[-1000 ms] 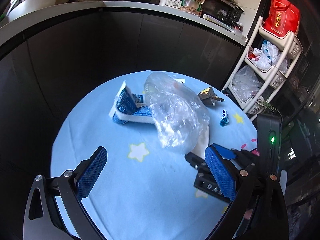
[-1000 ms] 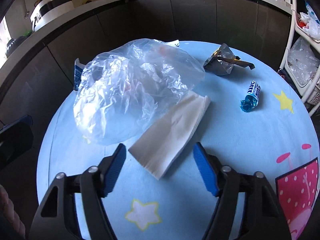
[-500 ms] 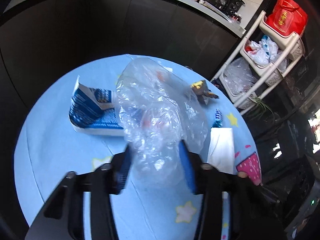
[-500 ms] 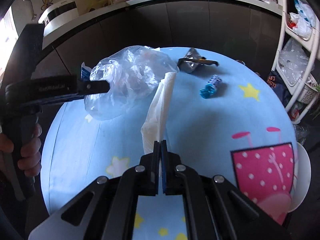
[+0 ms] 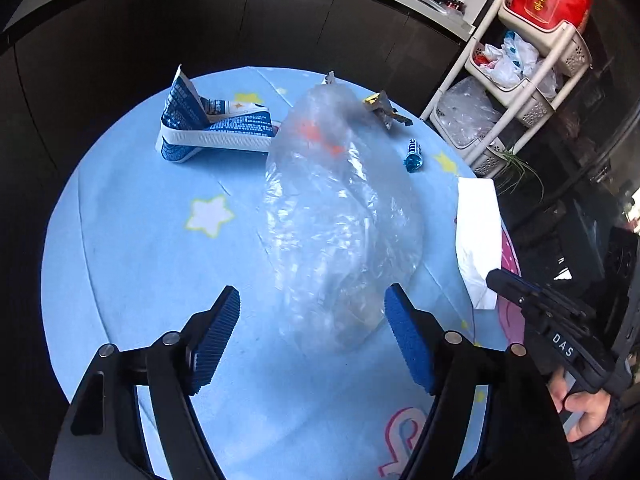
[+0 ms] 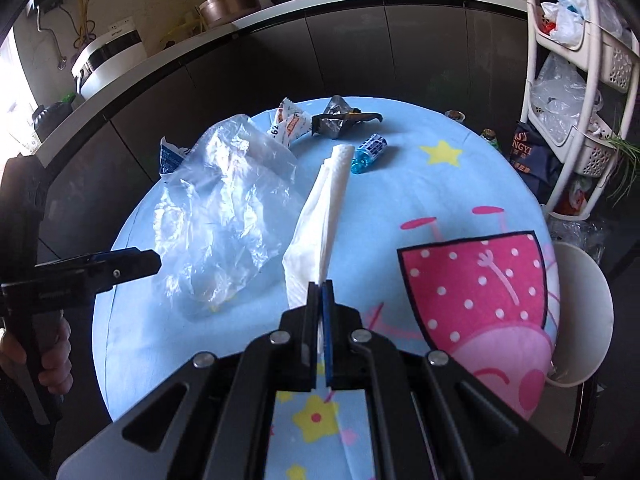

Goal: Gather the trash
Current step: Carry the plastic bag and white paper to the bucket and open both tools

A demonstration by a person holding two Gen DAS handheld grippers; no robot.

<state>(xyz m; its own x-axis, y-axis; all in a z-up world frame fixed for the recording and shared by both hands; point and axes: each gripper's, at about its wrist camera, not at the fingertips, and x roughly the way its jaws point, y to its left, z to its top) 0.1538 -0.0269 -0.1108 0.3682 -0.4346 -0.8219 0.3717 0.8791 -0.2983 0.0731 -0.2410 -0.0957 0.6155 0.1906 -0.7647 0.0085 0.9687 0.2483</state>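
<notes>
Pinching the near end of a folded white tissue (image 6: 320, 216), right gripper (image 6: 320, 286) with its 2 pads pressed together on the paper, sheet hanging limp and creased, lifted off the blue round table (image 6: 400, 184) and reaching away from the jaws. Spread wide, left gripper (image 5: 312, 336), holding nothing, its 2 blue ribbed pads on either side of the near end of a crumpled clear plastic bag (image 5: 340, 216) lying on the cloth. Beyond the bag, a blue-and-white carton (image 5: 212, 128), flattened and folded open. Farther right, a small blue candy wrapper (image 5: 413, 156), then a torn foil wrapper (image 5: 384, 110) near the far edge.
</notes>
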